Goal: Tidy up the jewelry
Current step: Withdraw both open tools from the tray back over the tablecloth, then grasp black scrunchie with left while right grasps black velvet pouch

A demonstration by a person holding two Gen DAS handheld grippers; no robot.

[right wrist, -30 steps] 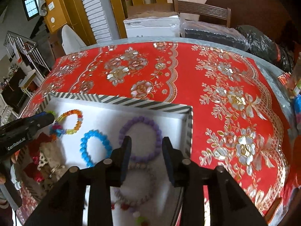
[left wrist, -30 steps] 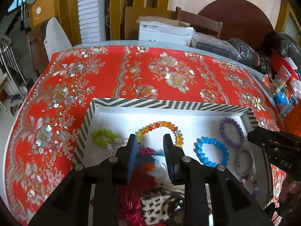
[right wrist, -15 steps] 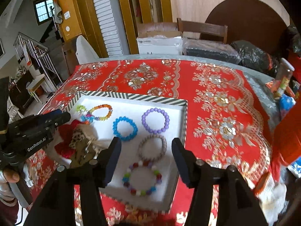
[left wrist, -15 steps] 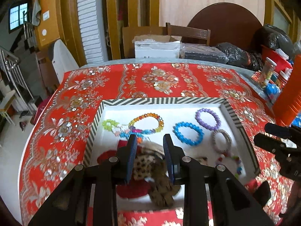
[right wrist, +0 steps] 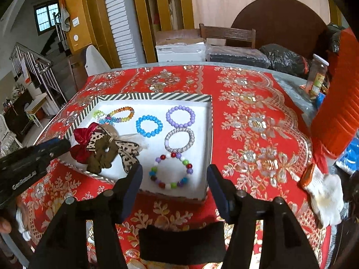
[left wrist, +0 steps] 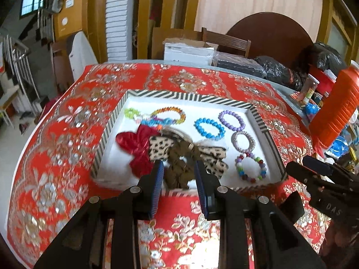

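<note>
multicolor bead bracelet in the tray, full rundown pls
The multicolor bead bracelet is one closed loop of round, glossy beads in red, green, blue, purple and white, probably glass or plastic. It lies flat and roughly circular on the white floor of the striped-rim tray, in the near right corner as the right wrist view shows it. The grey silvery bracelet sits just behind it, touching or nearly so. Nothing grips it.
</note>
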